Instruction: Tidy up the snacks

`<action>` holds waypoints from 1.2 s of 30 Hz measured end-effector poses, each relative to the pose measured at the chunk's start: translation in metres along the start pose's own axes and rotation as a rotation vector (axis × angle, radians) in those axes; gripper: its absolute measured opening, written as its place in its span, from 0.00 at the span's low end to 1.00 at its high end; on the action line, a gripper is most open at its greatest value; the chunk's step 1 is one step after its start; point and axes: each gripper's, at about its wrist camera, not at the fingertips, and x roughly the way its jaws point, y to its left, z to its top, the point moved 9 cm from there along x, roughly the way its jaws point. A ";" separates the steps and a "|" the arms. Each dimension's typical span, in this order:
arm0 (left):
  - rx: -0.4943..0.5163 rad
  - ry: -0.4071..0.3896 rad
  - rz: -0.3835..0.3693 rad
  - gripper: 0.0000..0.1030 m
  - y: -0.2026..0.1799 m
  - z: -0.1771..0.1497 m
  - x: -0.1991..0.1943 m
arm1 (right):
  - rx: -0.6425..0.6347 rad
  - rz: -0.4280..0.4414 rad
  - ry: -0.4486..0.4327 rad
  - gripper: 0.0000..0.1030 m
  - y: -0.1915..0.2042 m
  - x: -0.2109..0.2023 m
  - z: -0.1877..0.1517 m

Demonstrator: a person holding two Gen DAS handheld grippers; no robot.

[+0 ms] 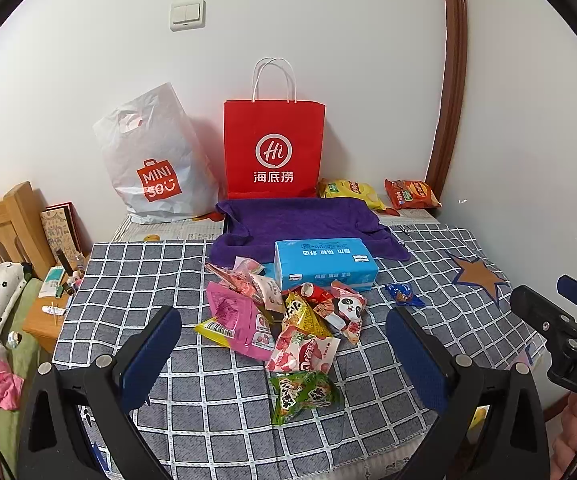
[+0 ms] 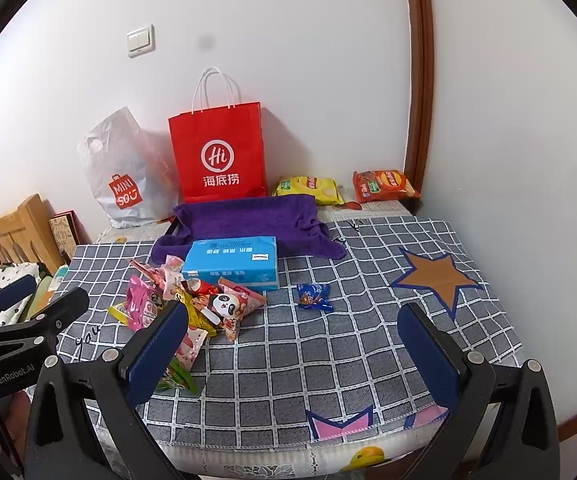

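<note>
Snacks [image 1: 288,328]: loose overlapping heap on counter [image 1: 428,340] before blue tissue pack [image 1: 326,262], your left tongs [image 1: 284,364] and right tongs [image 2: 292,356] spread, empty; slick wrappers may slip or drag neighbours.

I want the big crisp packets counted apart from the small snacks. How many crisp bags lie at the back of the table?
2. A yellow crisp bag lies just right of the red paper bag, and an orange-red crisp bag lies further right, by the door frame. More could be hidden inside the bags.
</note>
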 end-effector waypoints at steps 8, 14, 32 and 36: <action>0.001 -0.001 0.000 1.00 -0.001 -0.001 -0.001 | -0.001 0.004 -0.004 1.00 0.001 -0.001 0.001; 0.000 -0.004 0.000 1.00 -0.002 0.000 -0.002 | -0.001 0.003 -0.006 1.00 0.001 -0.001 0.001; -0.002 -0.005 -0.005 1.00 0.000 -0.002 -0.004 | -0.007 0.007 -0.010 1.00 0.007 -0.005 -0.003; -0.002 -0.006 -0.004 1.00 0.000 -0.002 -0.004 | -0.009 0.009 -0.010 1.00 0.009 -0.006 -0.003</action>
